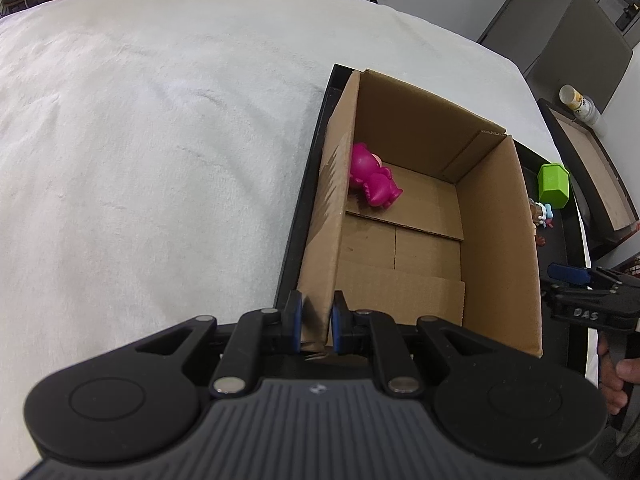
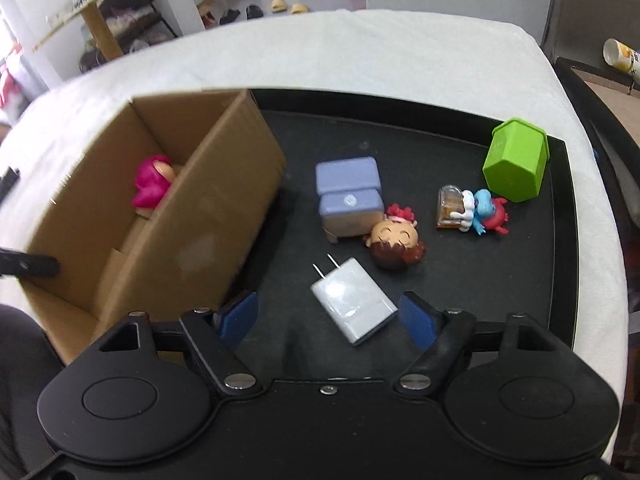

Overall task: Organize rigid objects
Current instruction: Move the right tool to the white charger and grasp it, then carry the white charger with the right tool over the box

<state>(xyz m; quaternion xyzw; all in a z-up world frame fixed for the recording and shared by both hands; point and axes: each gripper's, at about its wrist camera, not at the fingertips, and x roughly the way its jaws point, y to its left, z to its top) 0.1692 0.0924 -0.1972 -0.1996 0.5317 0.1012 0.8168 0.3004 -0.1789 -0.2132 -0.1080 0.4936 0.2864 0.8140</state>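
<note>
The left gripper [image 1: 316,322] is pointing steeply down at the near corner of the cardboard box [image 1: 496,248], its jaws pinched narrow on the box's near-left wall so the card is standing clamped between the blue pads. The right gripper [image 2: 326,320] is angling down over the black tray [image 2: 560,240] just right of the box, its jaws standing wide, with the white charger [image 2: 352,300] lying between the fingertips and neither pad touching it. A hand [image 1: 616,376] is gripping the right tool's handle beside the box's right wall.

Inside the box, a pink figure [image 1: 372,178] is lying against the left wall; the remaining floor is bare cardboard. Right of the box on the tray, a lavender block [image 2: 348,196] is touching a brown-haired doll head [image 2: 394,244], with a blue figure [image 2: 480,210] and a green container [image 2: 516,160] farther right near the tray's far rim. The charger is lying well clear of the box wall, with open tray all round it.
</note>
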